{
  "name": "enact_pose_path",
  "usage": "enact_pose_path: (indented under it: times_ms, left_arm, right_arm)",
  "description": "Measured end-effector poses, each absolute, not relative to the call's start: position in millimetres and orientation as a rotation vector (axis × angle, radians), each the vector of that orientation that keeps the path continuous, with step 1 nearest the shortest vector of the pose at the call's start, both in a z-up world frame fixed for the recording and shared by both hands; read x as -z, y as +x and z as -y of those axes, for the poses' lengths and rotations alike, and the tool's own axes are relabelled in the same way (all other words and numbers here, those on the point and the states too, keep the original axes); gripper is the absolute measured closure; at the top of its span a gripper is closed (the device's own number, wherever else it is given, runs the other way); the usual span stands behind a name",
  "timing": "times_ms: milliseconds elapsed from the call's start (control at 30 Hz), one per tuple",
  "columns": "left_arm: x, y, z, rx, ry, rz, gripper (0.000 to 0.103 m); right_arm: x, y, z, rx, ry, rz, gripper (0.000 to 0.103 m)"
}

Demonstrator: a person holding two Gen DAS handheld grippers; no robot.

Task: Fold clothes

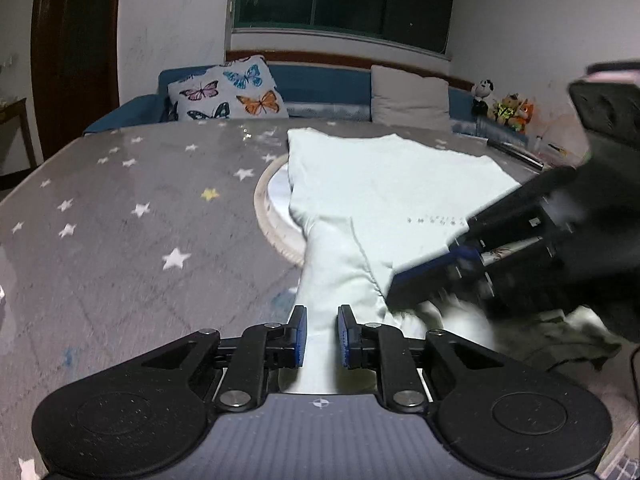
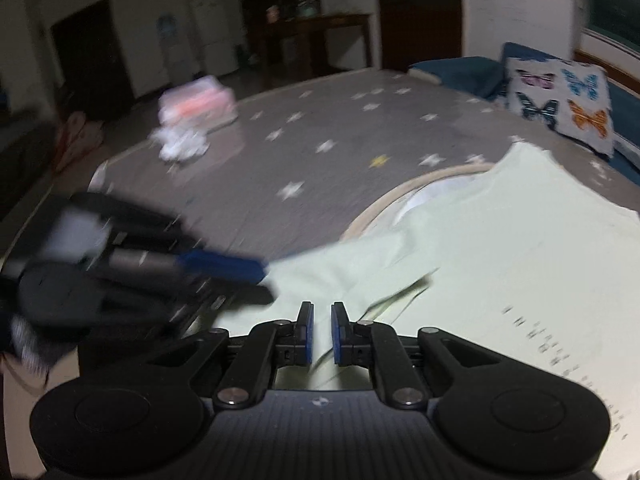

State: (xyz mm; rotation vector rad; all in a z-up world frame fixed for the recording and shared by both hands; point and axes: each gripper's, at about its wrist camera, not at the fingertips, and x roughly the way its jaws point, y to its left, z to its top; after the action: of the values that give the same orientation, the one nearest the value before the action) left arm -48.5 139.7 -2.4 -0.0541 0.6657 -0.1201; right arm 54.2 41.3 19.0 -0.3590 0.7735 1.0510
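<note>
One pale mint garment, soft knit with a stitched seam and a faint line of small print, lay spread on the tabletop, a grey cloth with white stars, partly covering a round, pale-rimmed disc. The left gripper pointed downward, its blue-padded fingers narrowly parted with the garment's sleeve running between them, seemingly gripped. The right gripper, likewise tilted down, held a fabric fold between nearly closed fingers; blur obscured the contact.
</note>
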Motion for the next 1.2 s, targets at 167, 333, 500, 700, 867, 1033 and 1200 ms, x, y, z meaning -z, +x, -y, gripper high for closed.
enact_pose_path:
  times_ms: [167, 333, 500, 700, 867, 1033, 1200]
  left_arm:
    - [-6.1, -58.9, -133.5, 0.127, 0.0, -0.651, 0.085]
    - [-17.5, -75.0, -122.9, 0.178, 0.079, -0.617, 0.084]
    - [-19.8, -82.9, -108.7, 0.236, 0.141, -0.618, 0.084]
    - [-12.1, -85.0, -94.7, 0.279, 0.254, -0.652, 0.068]
    - [-10.0, -87.2, -91.7, 0.284, 0.333, -0.662, 0.068]
    - [-5.5, -91.7, -85.9, 0.308, 0.448, -0.646, 0.067]
    - [1.7, -87.2, -85.6, 0.328, 0.472, -0.665, 0.067]
  right_arm:
    - [-19.9, 31.1, -28.3, -1.053, -0.392, -0.741, 0.092]
    - [-33.5, 15.0, 22.6, -0.974, -0.348, -0.732, 0.089]
    - [-38.4, -0.4, 89.9, -0.806, -0.333, -0.775, 0.078]
    - [-39.4, -25.8, 156.6, -0.66, -0.354, -0.842, 0.062]
    - [-31.4, -39.5, 171.2, -0.649, -0.416, -0.837, 0.052]
    - [-19.8, -36.7, 166.4, -0.654, -0.457, -0.822, 0.051]
    - [-17.6, -31.5, 166.7, -0.66, -0.439, -0.822, 0.056]
